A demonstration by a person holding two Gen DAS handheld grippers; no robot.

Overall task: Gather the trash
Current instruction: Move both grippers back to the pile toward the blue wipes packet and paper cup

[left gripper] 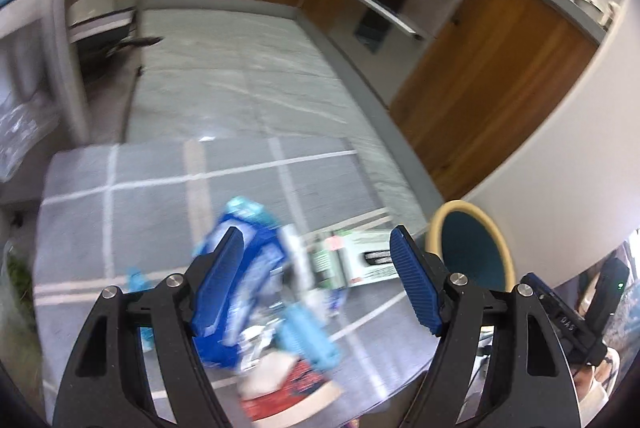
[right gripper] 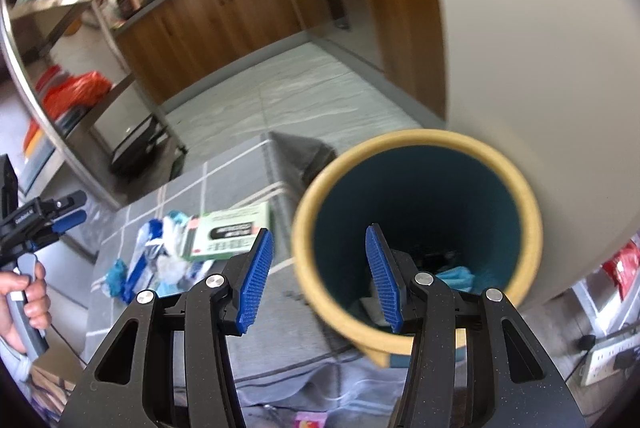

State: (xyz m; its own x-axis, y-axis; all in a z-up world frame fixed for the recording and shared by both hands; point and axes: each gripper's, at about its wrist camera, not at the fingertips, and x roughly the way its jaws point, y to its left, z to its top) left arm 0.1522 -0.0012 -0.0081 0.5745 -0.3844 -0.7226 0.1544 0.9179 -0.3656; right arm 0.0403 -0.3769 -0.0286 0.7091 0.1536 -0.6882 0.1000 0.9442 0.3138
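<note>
Left gripper (left gripper: 316,280) jaws wide, empty, poised over the wrapper pile (left gripper: 256,292) mid-cloth on the table (left gripper: 120,188). Green box (right gripper: 228,234) lies just beyond, long axis toward the bin (right gripper: 416,232) at the right edge. Right gripper (right gripper: 320,280) half-open, empty, at the bin's rim; left is nearer.

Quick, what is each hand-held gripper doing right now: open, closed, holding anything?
Left hand-held gripper: open, empty, above the blue wrappers.
Right hand-held gripper: open, empty, at the teal bin's rim.
</note>
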